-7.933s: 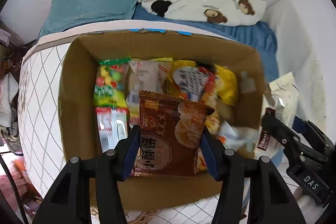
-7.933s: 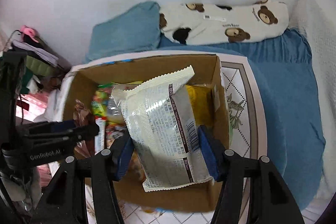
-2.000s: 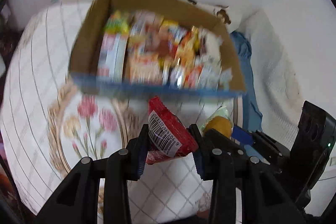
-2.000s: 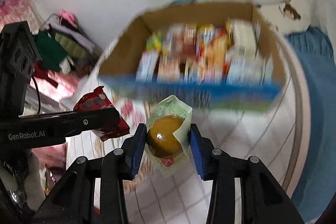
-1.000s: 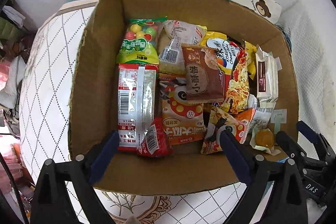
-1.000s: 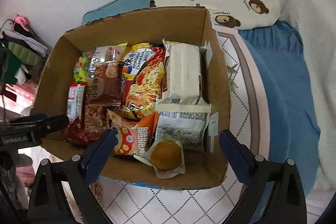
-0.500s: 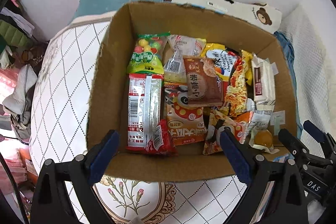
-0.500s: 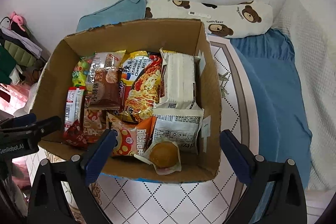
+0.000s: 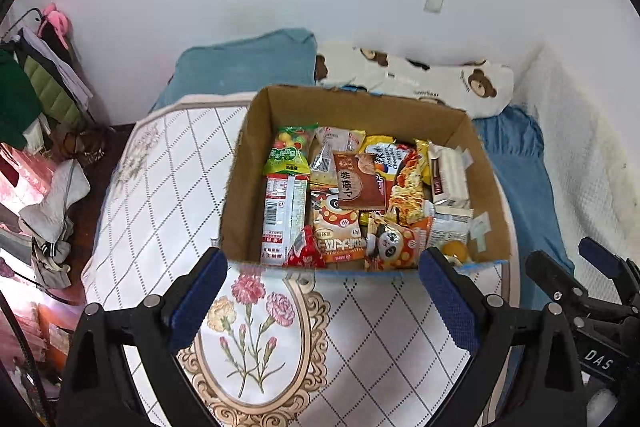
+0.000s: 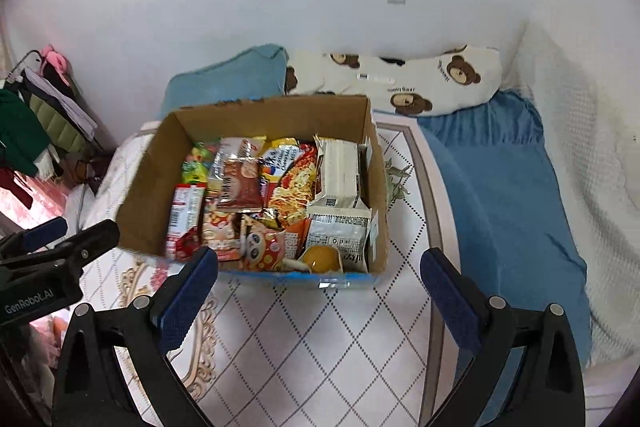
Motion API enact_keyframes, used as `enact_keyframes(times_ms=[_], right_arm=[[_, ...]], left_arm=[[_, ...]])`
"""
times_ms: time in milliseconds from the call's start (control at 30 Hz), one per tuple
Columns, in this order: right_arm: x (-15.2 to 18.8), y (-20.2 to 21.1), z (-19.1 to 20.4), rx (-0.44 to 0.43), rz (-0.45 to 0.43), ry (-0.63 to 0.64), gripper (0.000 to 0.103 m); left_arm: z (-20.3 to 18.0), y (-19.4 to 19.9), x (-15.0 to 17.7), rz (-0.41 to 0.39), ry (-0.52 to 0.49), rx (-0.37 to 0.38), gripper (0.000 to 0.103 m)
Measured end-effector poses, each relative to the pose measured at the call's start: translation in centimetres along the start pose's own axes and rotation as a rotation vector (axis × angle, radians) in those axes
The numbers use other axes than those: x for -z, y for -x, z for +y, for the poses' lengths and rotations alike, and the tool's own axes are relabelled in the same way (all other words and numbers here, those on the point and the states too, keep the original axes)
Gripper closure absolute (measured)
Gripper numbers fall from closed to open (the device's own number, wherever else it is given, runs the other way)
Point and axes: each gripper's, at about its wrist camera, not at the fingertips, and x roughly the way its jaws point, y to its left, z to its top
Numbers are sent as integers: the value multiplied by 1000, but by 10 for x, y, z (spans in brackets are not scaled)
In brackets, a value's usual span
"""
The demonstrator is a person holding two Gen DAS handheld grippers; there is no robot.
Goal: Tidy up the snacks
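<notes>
A brown cardboard box (image 9: 248, 187) (image 10: 148, 187) full of snack packets stands on a quilted bed cover. A red packet (image 9: 305, 251) lies at its near left corner, and a clear-wrapped orange cake (image 9: 455, 251) (image 10: 322, 259) at its near right. My left gripper (image 9: 323, 297) is open and empty, held back from the box's near wall. My right gripper (image 10: 319, 291) is open and empty, also short of the near wall. Each gripper shows at the edge of the other's view.
The white diamond-pattern cover with a flower motif (image 9: 248, 323) lies under and before the box. A teal pillow (image 9: 240, 67) and a bear-print pillow (image 10: 400, 79) lie behind it. A blue blanket (image 10: 500, 195) is to the right. Clothes (image 9: 32, 99) hang at the left.
Both grippers have pulled back and up from the box, which now looks smaller and farther. Two seconds ago they held the red packet and the orange cake; both now lie in the box.
</notes>
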Motion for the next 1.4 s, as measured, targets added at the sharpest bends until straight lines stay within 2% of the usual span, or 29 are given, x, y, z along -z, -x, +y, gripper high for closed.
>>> enact_keyframes(times_ms=[300, 700, 933, 1000, 1067, 1167, 1400], right_arm=[[27, 81, 8, -31, -99, 2, 0], [56, 147, 20, -42, -162, 32, 0], [67, 175, 20, -27, -195, 38, 0], [68, 177, 19, -23, -197, 37, 0], [68, 178, 17, -19, -198, 33, 0], [67, 177, 15, -11, -199, 31, 0], [63, 170, 15, 4, -210, 34, 0]], left_arm=[[3, 65, 35, -100, 2, -20, 5], [6, 127, 64, -182, -19, -36, 5], [5, 139, 75, -191, -17, -20, 5], [3, 142, 78, -195, -25, -19, 5], [1, 142, 79, -197, -35, -22, 0], [0, 142, 78, -216, -34, -27, 0], [2, 130, 72, -201, -20, -22, 0]])
